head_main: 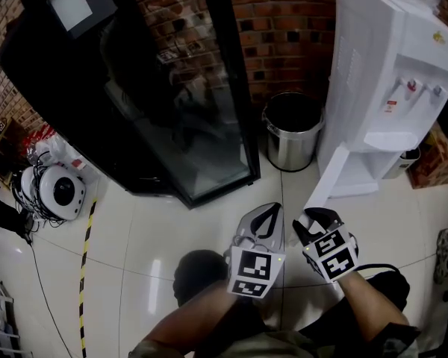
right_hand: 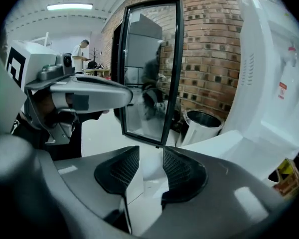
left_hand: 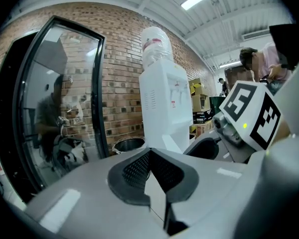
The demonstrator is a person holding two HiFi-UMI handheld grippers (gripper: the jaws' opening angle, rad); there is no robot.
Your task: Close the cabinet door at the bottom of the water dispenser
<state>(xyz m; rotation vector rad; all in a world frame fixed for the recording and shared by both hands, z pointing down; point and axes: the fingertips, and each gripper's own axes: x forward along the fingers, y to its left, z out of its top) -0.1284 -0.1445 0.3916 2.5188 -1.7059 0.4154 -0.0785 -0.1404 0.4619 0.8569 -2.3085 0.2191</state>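
Observation:
The white water dispenser (head_main: 388,73) stands against the brick wall at the right. Its bottom cabinet door (head_main: 330,179) hangs open, swung out over the floor toward me. My right gripper (head_main: 313,218) is just short of the door's free edge, and I cannot tell whether it touches. In the right gripper view its jaws (right_hand: 150,171) stand open with nothing between them, and the door (right_hand: 224,143) lies just beyond them to the right. My left gripper (head_main: 266,213) is close beside it on the left, with its pads (left_hand: 134,171) pressed together and empty.
A steel waste bin (head_main: 293,129) stands between the dispenser and a tall black glass-door cooler (head_main: 172,88). A small round white appliance (head_main: 60,191) and cables lie at the left. Yellow-black tape (head_main: 86,252) runs along the tiled floor. People work in the background (left_hand: 261,63).

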